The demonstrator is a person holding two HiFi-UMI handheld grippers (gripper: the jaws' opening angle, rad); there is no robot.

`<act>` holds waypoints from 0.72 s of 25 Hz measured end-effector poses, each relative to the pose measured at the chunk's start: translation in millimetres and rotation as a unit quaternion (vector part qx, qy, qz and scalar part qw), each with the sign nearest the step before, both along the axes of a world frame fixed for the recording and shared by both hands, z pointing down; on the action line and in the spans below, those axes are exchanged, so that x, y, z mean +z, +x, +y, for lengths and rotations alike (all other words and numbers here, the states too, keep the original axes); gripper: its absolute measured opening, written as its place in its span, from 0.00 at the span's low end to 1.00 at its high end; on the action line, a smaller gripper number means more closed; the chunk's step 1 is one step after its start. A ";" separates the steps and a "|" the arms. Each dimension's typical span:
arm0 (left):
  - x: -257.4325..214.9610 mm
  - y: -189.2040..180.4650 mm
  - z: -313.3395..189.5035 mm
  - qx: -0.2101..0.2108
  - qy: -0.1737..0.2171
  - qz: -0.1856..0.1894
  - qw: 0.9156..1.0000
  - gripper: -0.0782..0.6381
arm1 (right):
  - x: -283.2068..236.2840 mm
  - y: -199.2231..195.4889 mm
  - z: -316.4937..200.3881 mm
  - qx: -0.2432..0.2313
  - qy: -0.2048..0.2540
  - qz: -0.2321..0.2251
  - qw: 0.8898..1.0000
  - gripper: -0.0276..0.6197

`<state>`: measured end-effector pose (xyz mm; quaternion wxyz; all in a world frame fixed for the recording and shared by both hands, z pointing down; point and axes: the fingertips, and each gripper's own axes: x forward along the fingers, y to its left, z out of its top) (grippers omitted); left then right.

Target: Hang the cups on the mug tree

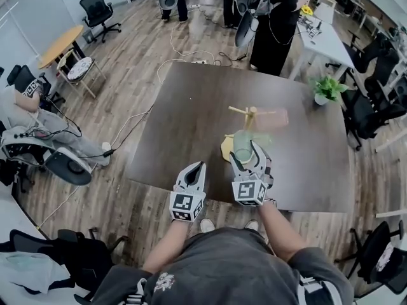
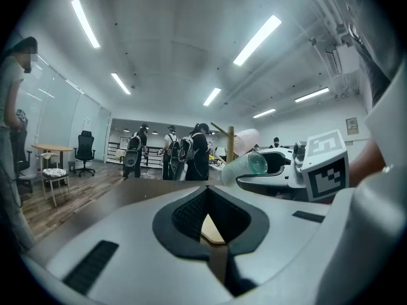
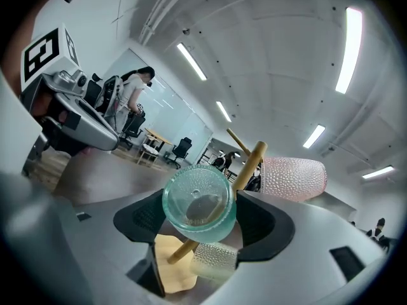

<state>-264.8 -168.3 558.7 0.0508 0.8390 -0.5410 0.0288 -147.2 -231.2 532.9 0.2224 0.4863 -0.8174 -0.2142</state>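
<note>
A wooden mug tree [image 1: 251, 114] on a pale yellow base [image 1: 227, 149] stands on the dark table [image 1: 191, 126]. A pink dimpled cup [image 1: 275, 117] hangs on its right peg. My right gripper [image 1: 245, 150] holds a green glass cup [image 1: 242, 146] just in front of the tree. In the right gripper view that green cup [image 3: 198, 202] sits bottom-on between the pads, with the tree's pole [image 3: 249, 164], the pink cup [image 3: 294, 178] and a pale dimpled cup [image 3: 215, 259] behind it. My left gripper [image 1: 196, 169] hovers shut and empty at the table's near edge.
A potted plant [image 1: 326, 89] stands on the table's far right corner. Several people [image 1: 273, 24] stand beyond the table by a white desk [image 1: 327, 37]. Office chairs and a seated person [image 1: 38, 126] are on the left. Cables trail over the wooden floor.
</note>
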 end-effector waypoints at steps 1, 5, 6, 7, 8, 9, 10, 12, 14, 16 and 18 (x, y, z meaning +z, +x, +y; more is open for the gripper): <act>0.2 0.6 1.8 0.002 0.001 -0.001 1.000 0.12 | 0.7 -0.5 1.8 0.001 0.000 0.000 1.000 0.57; -0.8 5.0 9.2 0.010 0.003 -0.003 1.000 0.12 | -3.0 2.6 12.9 0.009 0.001 -0.015 1.000 0.58; -1.3 7.3 10.9 0.012 0.003 -0.003 1.000 0.12 | -5.2 4.3 16.7 0.009 0.000 -0.023 1.000 0.58; -1.7 9.7 12.6 0.015 0.003 -0.004 1.000 0.12 | -7.7 6.0 21.1 0.009 -0.003 -0.031 0.999 0.58; -2.2 12.2 14.0 0.017 0.003 -0.004 1.000 0.12 | -10.6 7.8 25.8 0.007 -0.007 -0.040 0.999 0.58; -3.5 13.9 15.0 0.019 0.004 -0.004 1.000 0.12 | -13.8 9.8 30.3 0.006 -0.012 -0.050 0.999 0.58; -5.8 14.5 15.1 0.019 0.006 -0.004 1.000 0.12 | -17.9 11.5 34.4 0.003 -0.015 -0.061 0.998 0.58; -13.4 13.3 12.5 0.015 0.014 -0.002 1.000 0.12 | -29.7 13.3 39.8 -0.005 -0.015 -0.084 0.996 0.58; -22.7 13.4 9.1 0.014 0.023 0.002 1.000 0.12 | -42.8 16.1 43.7 -0.010 -0.012 -0.110 0.994 0.55; -30.2 16.4 7.1 0.017 0.029 0.003 0.999 0.12 | -52.8 23.1 47.4 -0.003 -0.011 -0.128 0.992 0.47; -36.3 22.7 4.3 0.021 0.032 0.002 0.999 0.12 | -59.4 32.6 48.6 0.007 -0.012 -0.140 0.990 0.31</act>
